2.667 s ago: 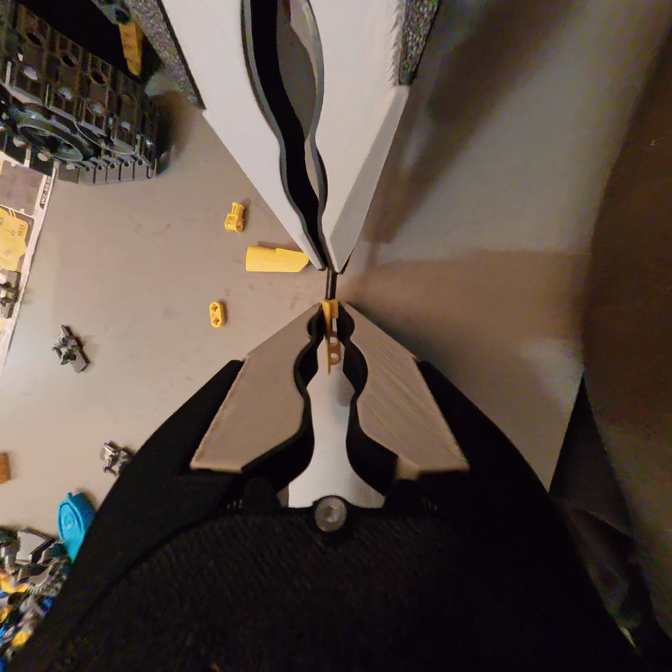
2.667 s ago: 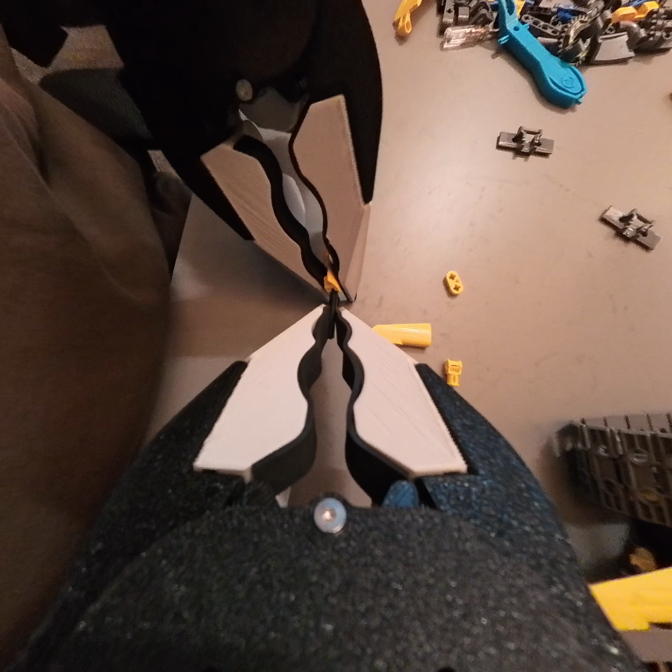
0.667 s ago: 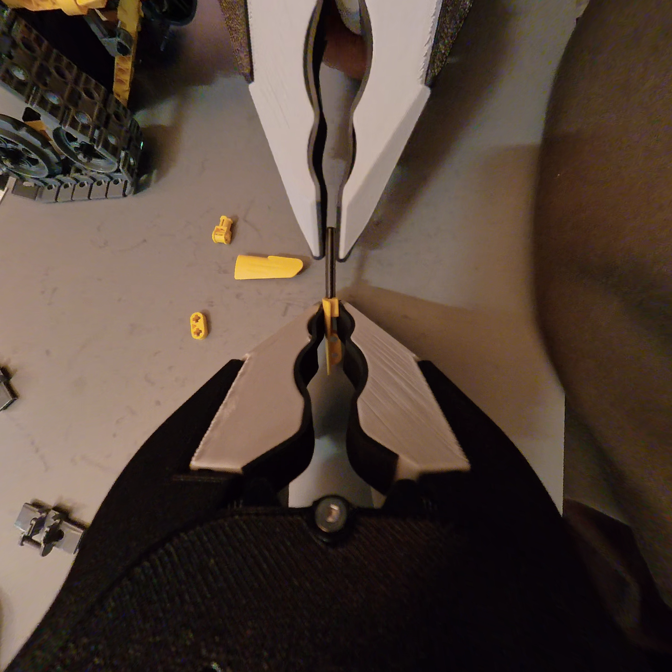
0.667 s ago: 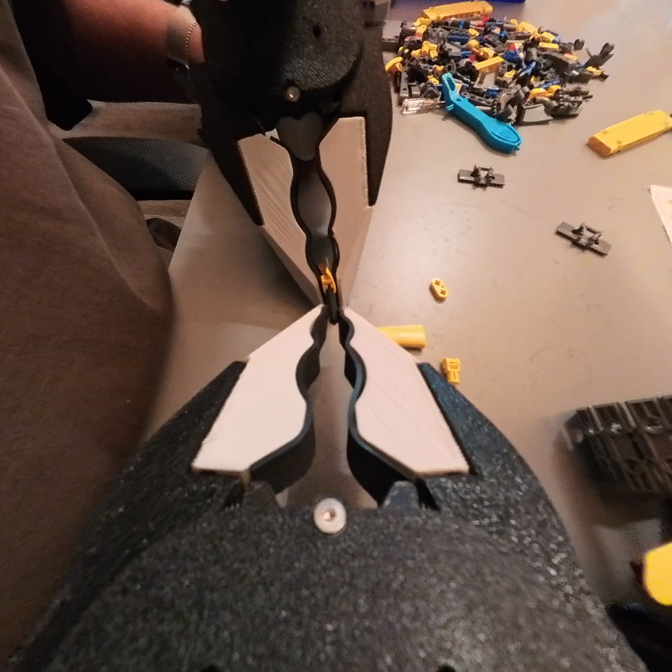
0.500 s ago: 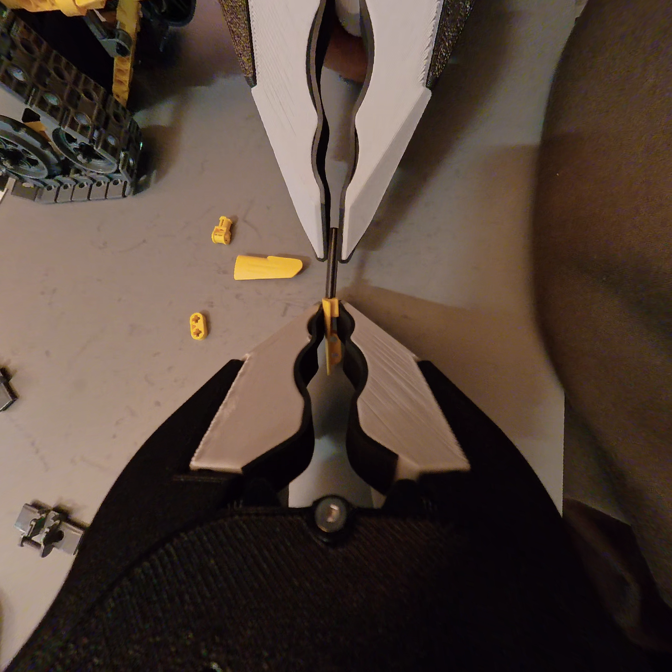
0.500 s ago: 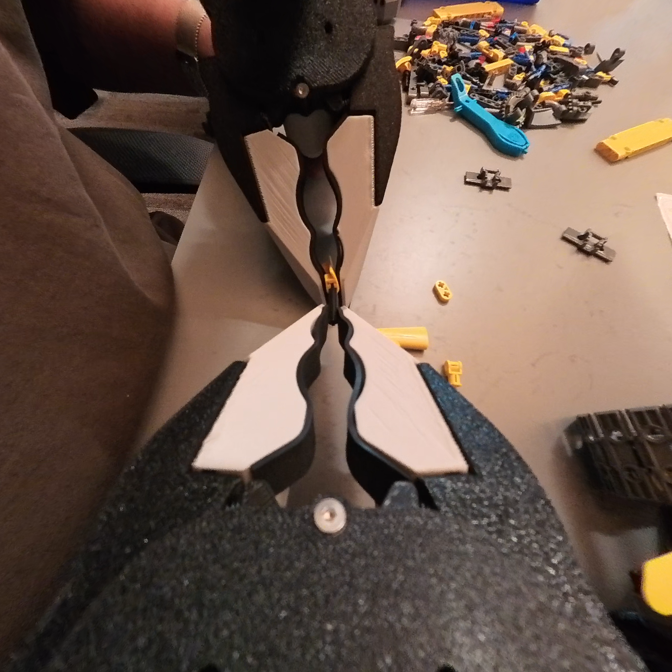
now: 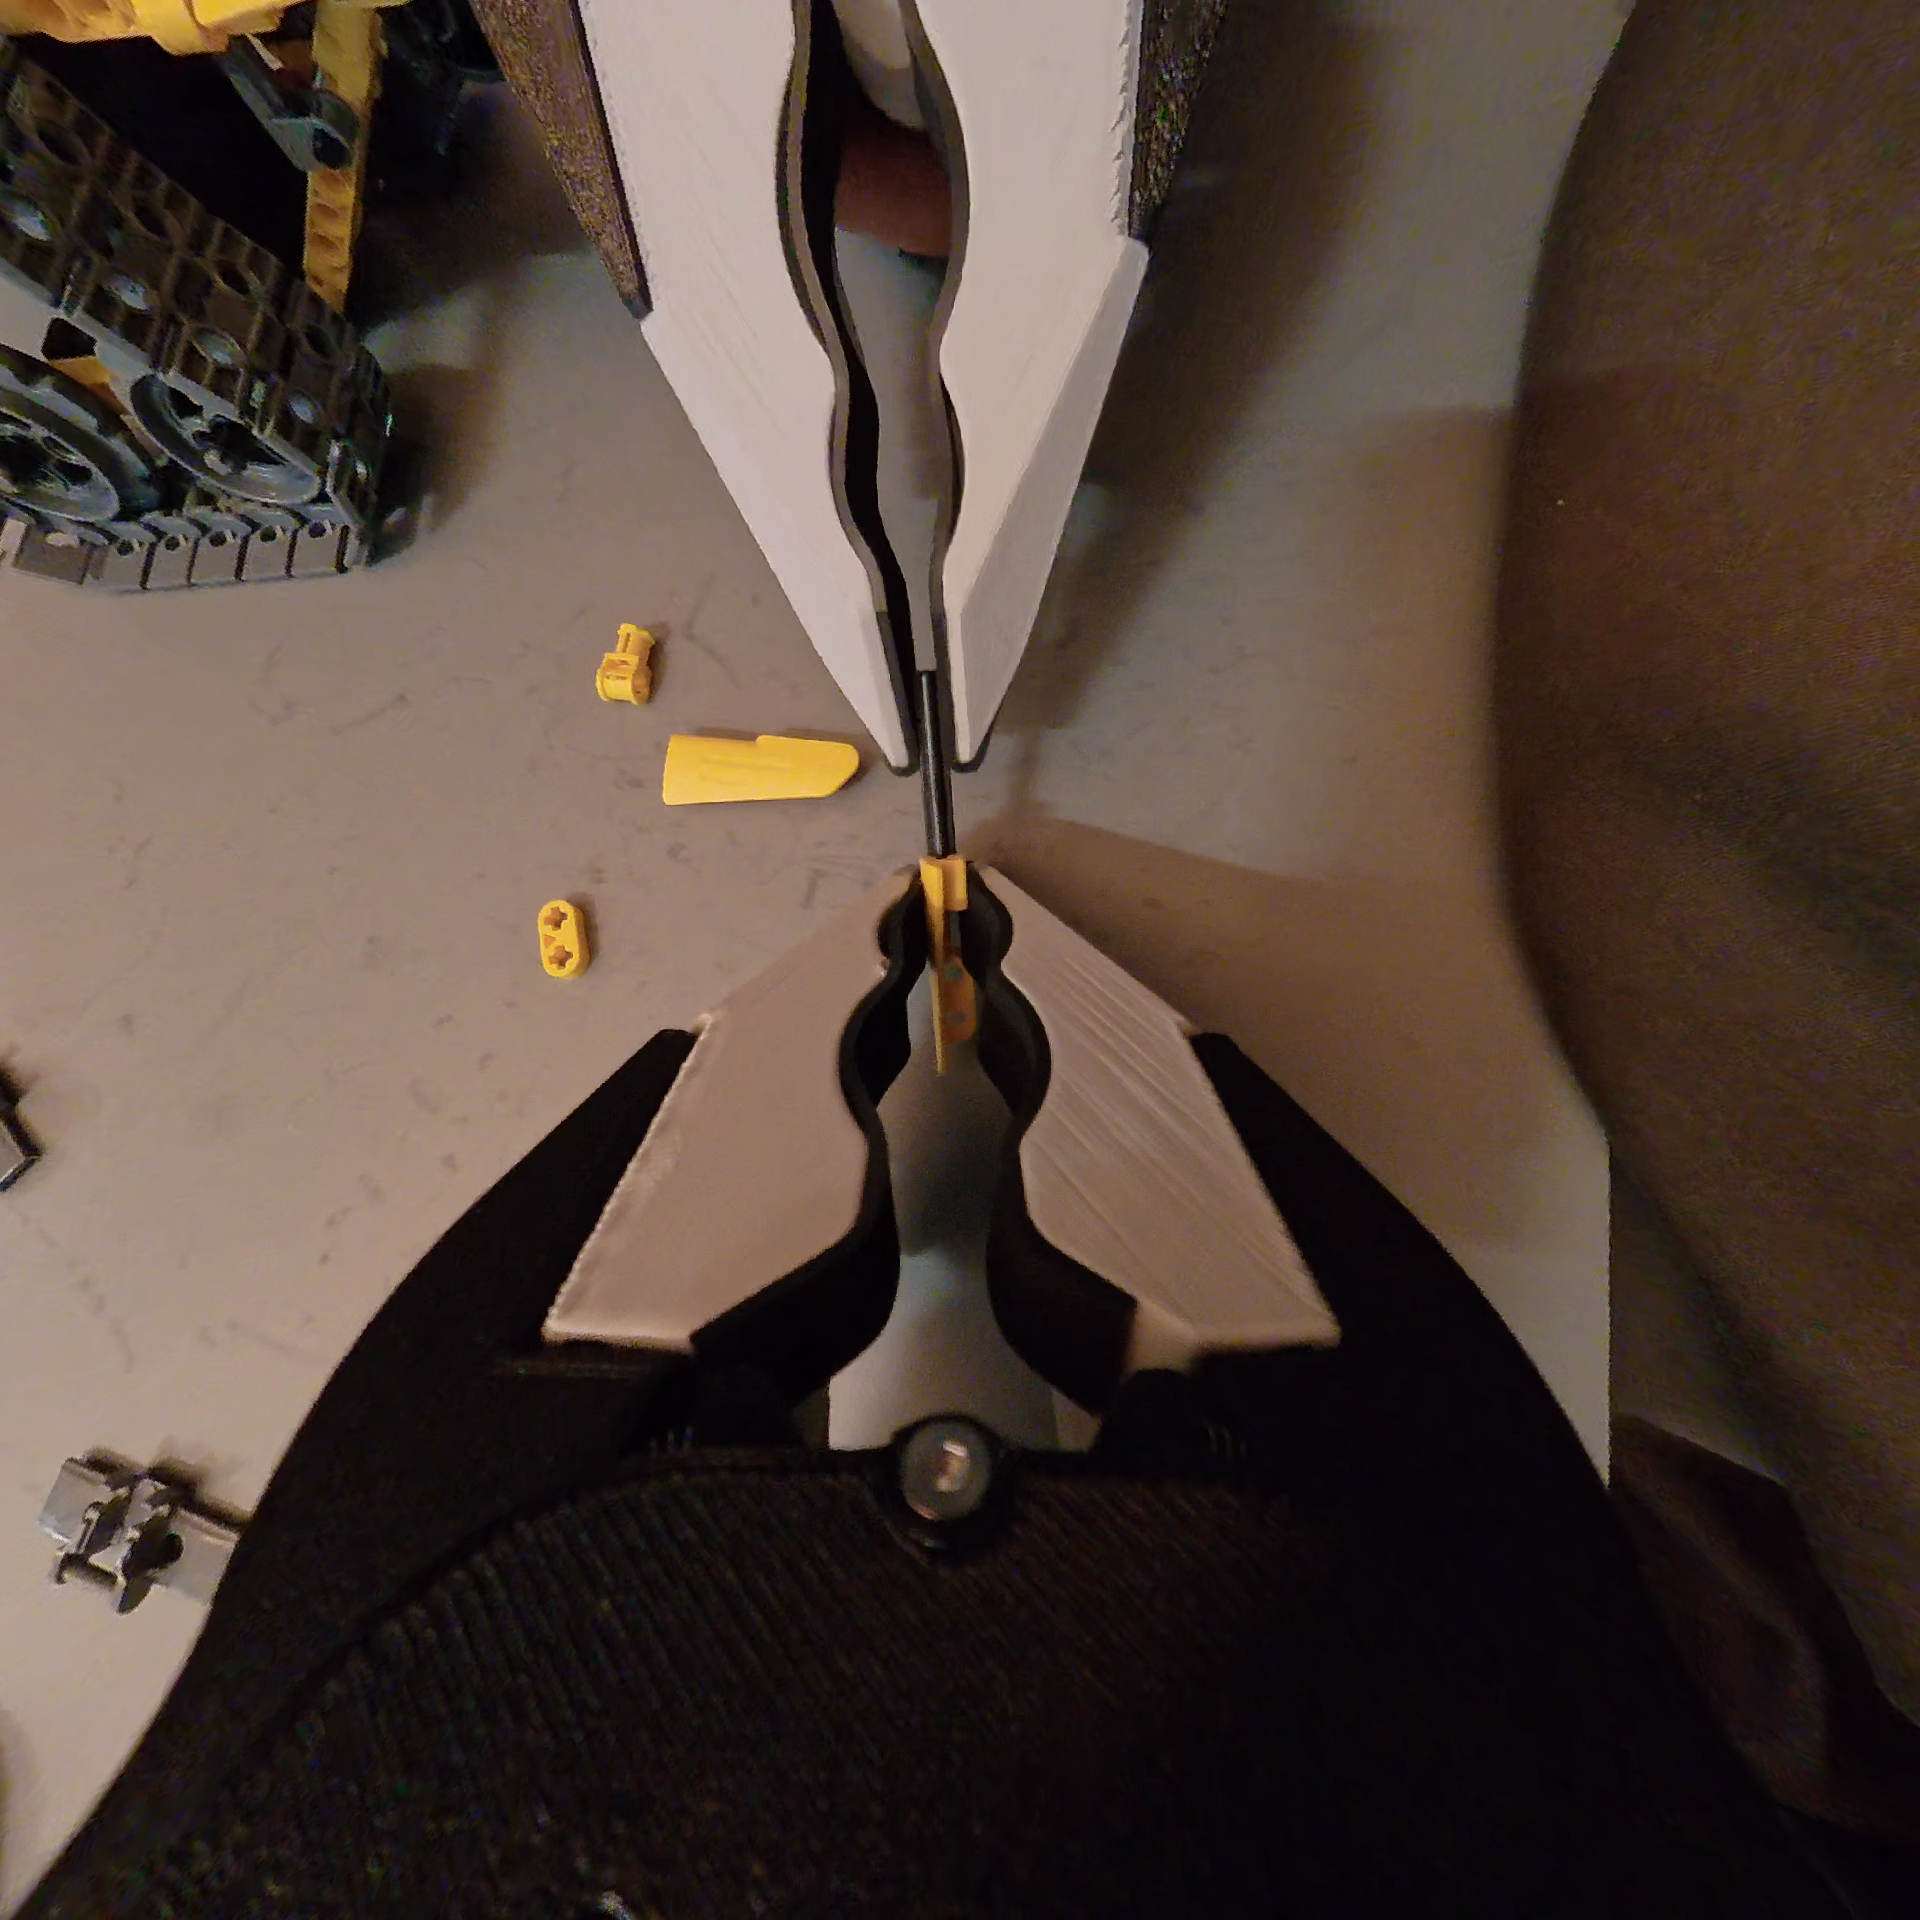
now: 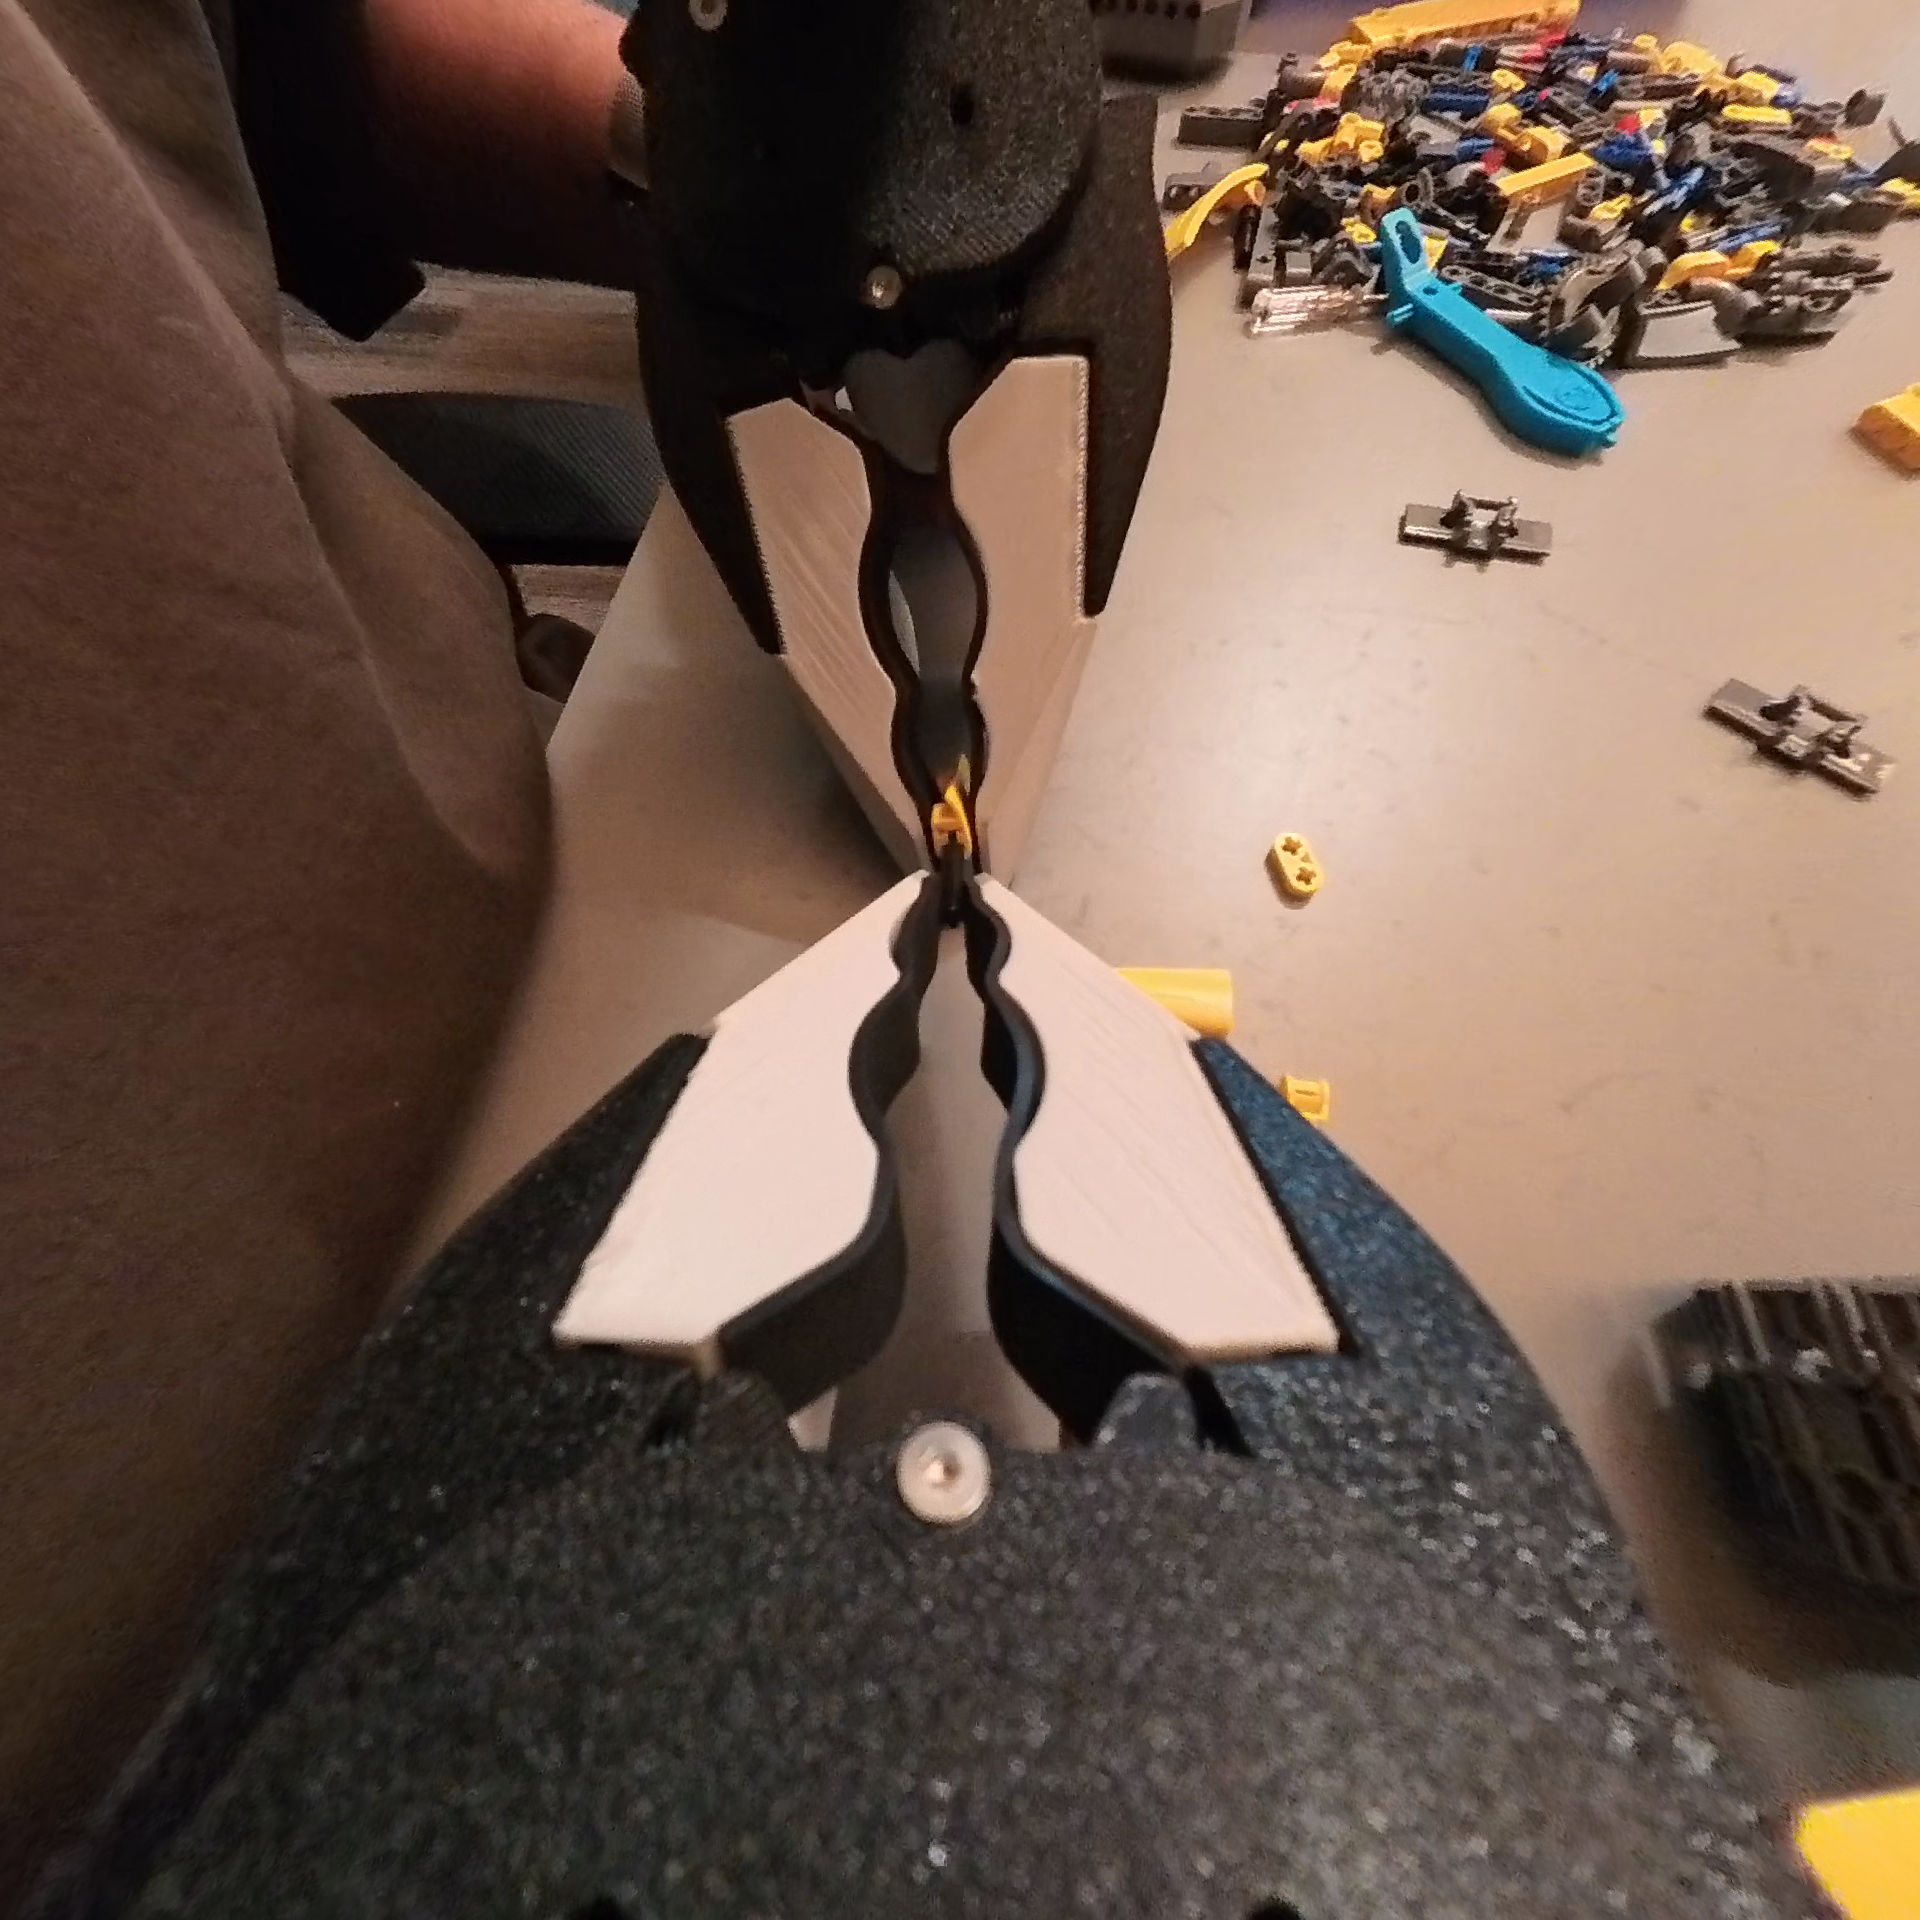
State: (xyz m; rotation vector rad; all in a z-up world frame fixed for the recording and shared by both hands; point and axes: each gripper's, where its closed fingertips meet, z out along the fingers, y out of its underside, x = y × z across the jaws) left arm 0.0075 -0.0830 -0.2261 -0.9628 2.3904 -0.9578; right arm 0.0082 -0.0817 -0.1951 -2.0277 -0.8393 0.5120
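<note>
In the left wrist view my left gripper (image 7: 943, 873) is shut on a small flat yellow piece (image 7: 951, 966), held on edge between its tips. Facing it tip to tip, my right gripper (image 7: 928, 753) is shut on a thin black axle (image 7: 935, 800). The axle's free end meets the yellow piece. In the right wrist view my right gripper (image 8: 951, 888) grips the axle at its very tips, and the left gripper (image 8: 954, 844) stands opposite with the yellow piece (image 8: 951, 816). Both are held above a grey table (image 7: 312, 1091) near its edge.
On the table lie a yellow wedge panel (image 7: 758, 769), a small yellow connector (image 7: 625, 663), a yellow two-hole link (image 7: 562, 939) and a grey clip piece (image 7: 130, 1538). A tracked model (image 7: 177, 416) stands beyond. A parts pile (image 8: 1558, 156) with a blue tool (image 8: 1496, 343) lies farther off. A person's brown clothing (image 8: 208, 727) borders the table. Left and right tips are no more than a few centimetres apart. From either gripper's tips it is about 8 cm to the small yellow connector (image 7: 625, 663).
Since 2.7 s ago the two grippers have drawn a little apart, so more of the black axle shows between the tips. The right wrist view has tilted up. Both stay shut.
</note>
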